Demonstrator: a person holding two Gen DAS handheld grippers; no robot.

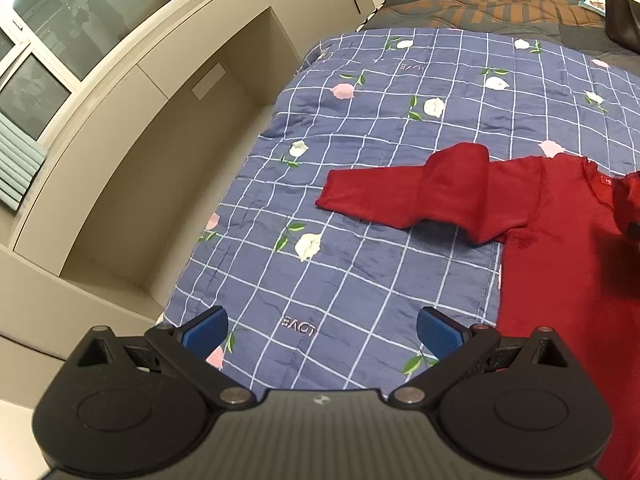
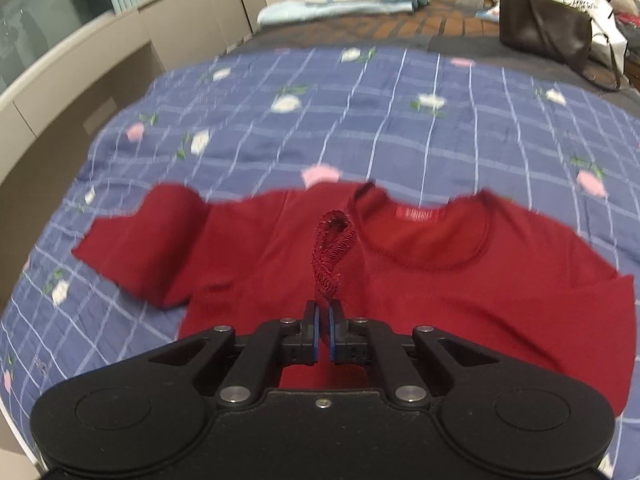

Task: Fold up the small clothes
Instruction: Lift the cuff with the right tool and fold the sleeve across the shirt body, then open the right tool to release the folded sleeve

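A small dark red long-sleeved top lies on a blue checked quilt, neck hole away from me, its left sleeve stretched out with a bump near the shoulder. My left gripper hovers open over bare quilt, left of the top's body. In the right wrist view the same top spreads below the camera. My right gripper is shut on a ribbed cuff, which stands up from the jaws in a loop over the chest. The right sleeve's run is hidden under the gripper.
Beige built-in cabinets and a window run along the bed's left side. Folded light blue bedding lies at the far end of the bed. A dark handbag and a white bag sit at the far right.
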